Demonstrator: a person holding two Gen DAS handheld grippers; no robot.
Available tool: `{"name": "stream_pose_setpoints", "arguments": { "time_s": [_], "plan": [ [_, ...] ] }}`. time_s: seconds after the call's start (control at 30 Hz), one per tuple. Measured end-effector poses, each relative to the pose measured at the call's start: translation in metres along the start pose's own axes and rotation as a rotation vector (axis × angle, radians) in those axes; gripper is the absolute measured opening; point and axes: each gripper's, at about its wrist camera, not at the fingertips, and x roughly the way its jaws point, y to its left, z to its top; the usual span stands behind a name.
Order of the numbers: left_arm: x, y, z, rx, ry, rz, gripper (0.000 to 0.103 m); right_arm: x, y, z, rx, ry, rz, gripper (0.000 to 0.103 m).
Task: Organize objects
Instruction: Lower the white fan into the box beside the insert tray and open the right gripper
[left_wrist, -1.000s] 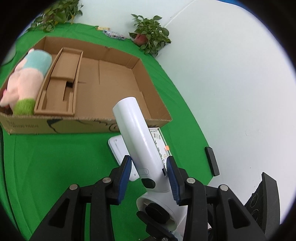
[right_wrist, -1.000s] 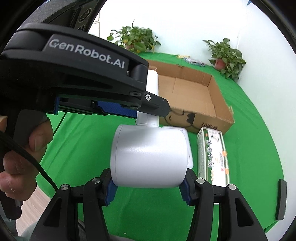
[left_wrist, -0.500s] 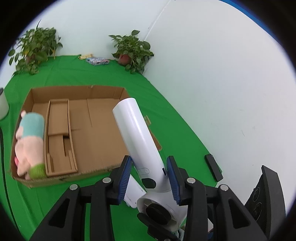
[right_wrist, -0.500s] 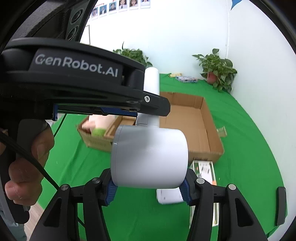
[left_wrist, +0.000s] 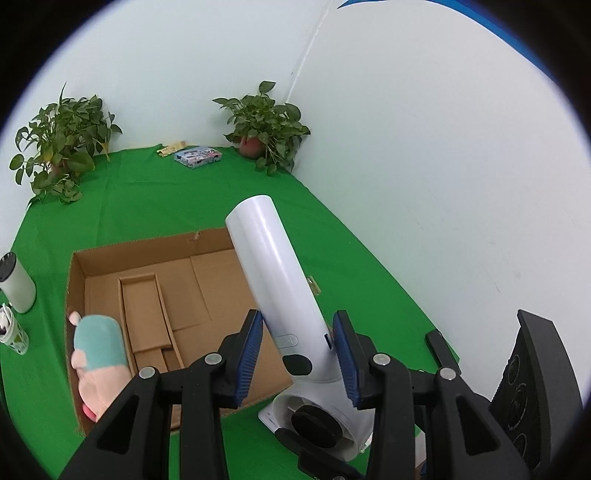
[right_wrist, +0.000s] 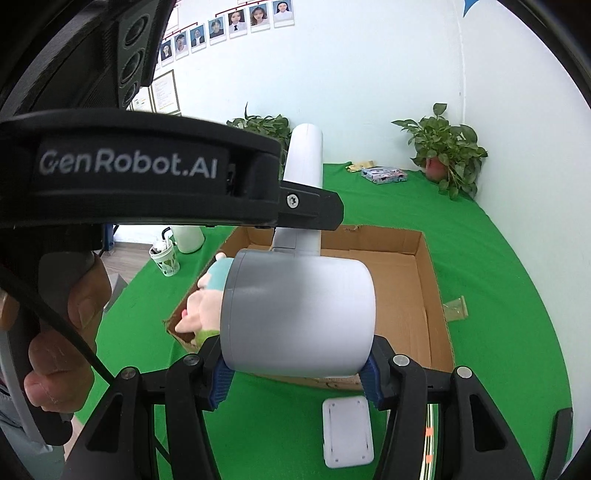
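A white hair dryer (left_wrist: 273, 273) hangs in the air between both grippers, above the near edge of an open cardboard box (left_wrist: 155, 254). My left gripper (left_wrist: 297, 332) is shut on its long handle, which points up and away. In the right wrist view my right gripper (right_wrist: 297, 376) is shut on the dryer's wide barrel (right_wrist: 299, 314). The left gripper's black body (right_wrist: 147, 177) fills the upper left there, with a person's hand (right_wrist: 55, 350) on its grip. A pink plush toy (left_wrist: 98, 350) with a teal cap lies in the box's left end.
A cardboard insert (left_wrist: 144, 314) lies in the box beside the plush. A white flat pad (right_wrist: 347, 432) rests on the green cloth (right_wrist: 498, 295) before the box. A white tumbler (left_wrist: 16, 284) and cup (left_wrist: 11, 332) stand left. Potted plants (left_wrist: 266, 125) and a small printed box (left_wrist: 197, 157) sit at the back.
Both grippers have risen together with the hair dryer in them. The box and the white pad now lie further below, and more of the back wall shows.
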Motion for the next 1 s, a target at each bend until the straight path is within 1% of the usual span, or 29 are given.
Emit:
{"name": "stream_pose_setpoints", "arguments": {
  "time_s": [0.17, 0.27, 0.33, 0.37, 0.53, 0.57, 0.6, 0.73, 0.77, 1.0],
  "plan": [
    [0.017, 0.026, 0.019, -0.031, 0.026, 0.017, 0.038, 0.028, 0.005, 0.024, 0.014, 0.049, 0.027, 0.054],
    [0.034, 0.040, 0.019, -0.043, 0.055, 0.017, 0.038, 0.050, 0.009, 0.033, 0.021, 0.083, 0.033, 0.054],
    [0.049, 0.049, 0.015, -0.053, 0.083, 0.019, 0.038, 0.067, 0.010, 0.029, 0.034, 0.113, 0.043, 0.054],
    [0.058, 0.054, 0.012, -0.061, 0.099, 0.022, 0.038, 0.079, 0.007, 0.034, 0.044, 0.129, 0.051, 0.054],
    [0.102, 0.080, -0.009, -0.100, 0.184, 0.037, 0.038, 0.123, 0.003, 0.011, 0.100, 0.206, 0.088, 0.054],
    [0.110, 0.085, -0.014, -0.105, 0.199, 0.042, 0.038, 0.124, 0.009, -0.002, 0.110, 0.219, 0.097, 0.054],
    [0.118, 0.089, -0.019, -0.110, 0.213, 0.047, 0.038, 0.137, -0.001, -0.003, 0.118, 0.231, 0.105, 0.054],
    [0.147, 0.103, -0.037, -0.129, 0.272, 0.061, 0.038, 0.165, -0.002, -0.024, 0.142, 0.284, 0.131, 0.054],
    [0.153, 0.107, -0.041, -0.139, 0.285, 0.063, 0.038, 0.181, -0.014, -0.025, 0.149, 0.296, 0.137, 0.054],
    [0.187, 0.124, -0.066, -0.182, 0.364, 0.079, 0.038, 0.215, -0.014, -0.048, 0.179, 0.375, 0.170, 0.054]
  ]
}}
